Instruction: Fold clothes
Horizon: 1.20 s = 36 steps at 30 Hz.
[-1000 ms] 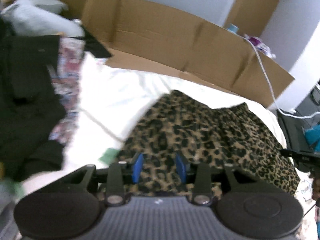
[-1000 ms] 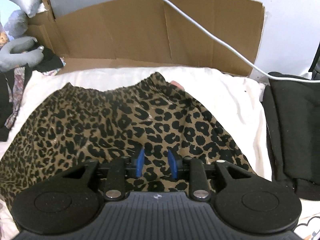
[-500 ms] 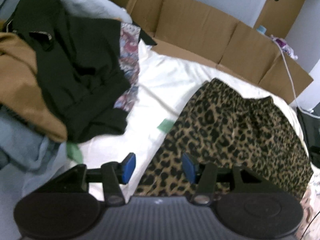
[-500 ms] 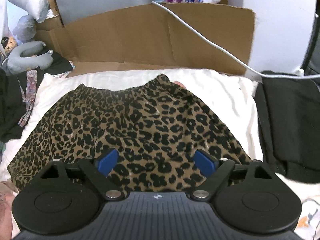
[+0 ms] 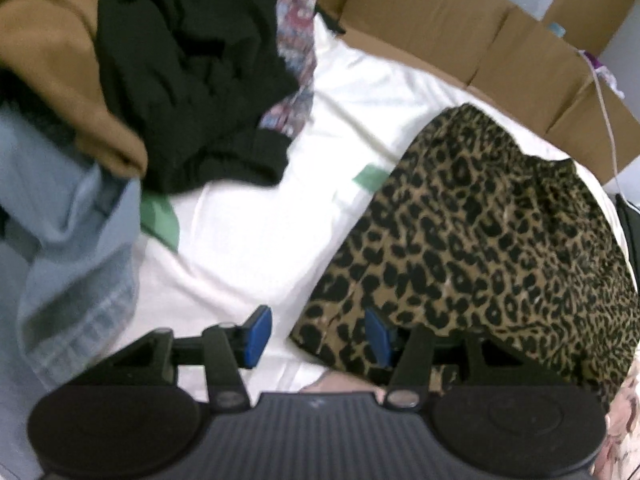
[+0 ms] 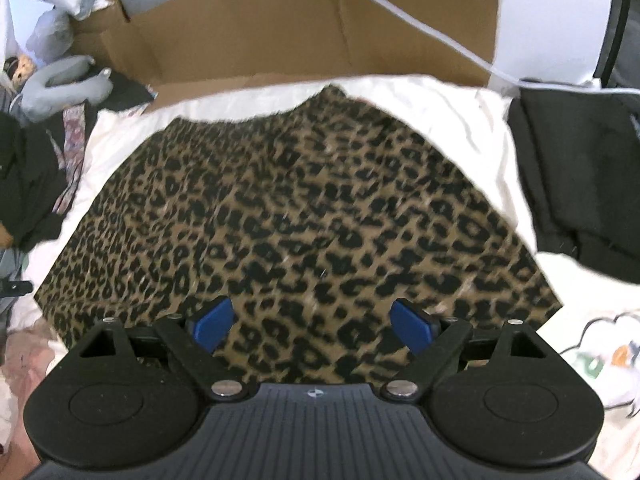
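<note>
Left gripper (image 5: 318, 336): jaws parted, moderate gap, nothing between blue pads (image 5: 258, 336). Left pad over bare sheet, right pad over fabric edge; contact with either cannot be judged. Body tilted, pointing forward and down.

Right gripper (image 6: 312, 326): jaws spread wide, blue pads (image 6: 412, 326) angled outward, nothing held. Body level, pointing forward and down. View slightly motion-blurred.

No hand or sleeve clearly identifiable in either wrist view.

Home bedroom, white bedsheet (image 5: 248, 240), heaped clothes (image 5: 180, 80), cardboard boxes (image 6: 304, 28), plush toy (image 6: 64, 84)
</note>
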Motion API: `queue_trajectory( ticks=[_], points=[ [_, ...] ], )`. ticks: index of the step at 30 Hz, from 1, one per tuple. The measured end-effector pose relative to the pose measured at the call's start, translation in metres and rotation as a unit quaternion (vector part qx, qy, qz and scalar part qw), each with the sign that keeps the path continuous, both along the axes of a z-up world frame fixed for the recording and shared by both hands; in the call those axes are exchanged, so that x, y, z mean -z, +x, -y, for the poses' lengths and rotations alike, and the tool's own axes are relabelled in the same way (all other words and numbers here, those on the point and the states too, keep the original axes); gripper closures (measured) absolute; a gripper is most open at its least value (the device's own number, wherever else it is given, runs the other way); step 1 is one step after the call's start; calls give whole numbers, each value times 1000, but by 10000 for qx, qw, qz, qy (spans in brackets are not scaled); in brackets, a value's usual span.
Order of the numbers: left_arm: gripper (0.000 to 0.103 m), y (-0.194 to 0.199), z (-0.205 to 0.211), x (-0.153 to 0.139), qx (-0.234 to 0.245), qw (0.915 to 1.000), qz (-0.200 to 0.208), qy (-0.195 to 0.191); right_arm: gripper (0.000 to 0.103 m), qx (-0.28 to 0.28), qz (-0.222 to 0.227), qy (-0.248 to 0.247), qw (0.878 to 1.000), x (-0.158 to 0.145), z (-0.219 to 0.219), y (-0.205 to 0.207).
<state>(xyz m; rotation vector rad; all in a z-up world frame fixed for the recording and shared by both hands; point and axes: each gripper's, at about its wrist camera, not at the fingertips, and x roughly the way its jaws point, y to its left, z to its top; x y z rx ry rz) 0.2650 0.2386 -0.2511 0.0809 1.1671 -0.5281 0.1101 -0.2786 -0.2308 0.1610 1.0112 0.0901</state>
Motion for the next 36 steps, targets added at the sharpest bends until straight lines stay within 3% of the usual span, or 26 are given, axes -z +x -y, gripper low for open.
queue_trajectory(
  ticks=[9, 14, 17, 19, 26, 30, 36],
  points=[
    [49, 6, 0, 24, 15, 9997, -251, -68, 13, -375, -281, 114, 9988, 19, -36, 0],
    [54, 6, 0, 33, 50, 9994, -326, -66, 13, -507, -362, 132, 9980, 23, -46, 1],
    [66, 7, -2, 35, 34, 9994, -301, -142, 13, -520, -394, 160, 9977, 24, -47, 0],
    [83, 8, -4, 34, 51, 9992, -326, -240, 13, -529, -415, 179, 9976, 25, -48, 0],
    [82, 9, -2, 37, 176, 9992, -282, -243, 13, -560, -489, 246, 9969, 29, -52, -2],
    [71, 12, 1, 41, 233, 9990, -259, -273, 13, -581, -529, 313, 9964, 29, -52, -1],
    [77, 13, -1, 41, 284, 9985, -325, -338, 13, -601, -467, 342, 9965, 25, -53, -1]
  ],
)
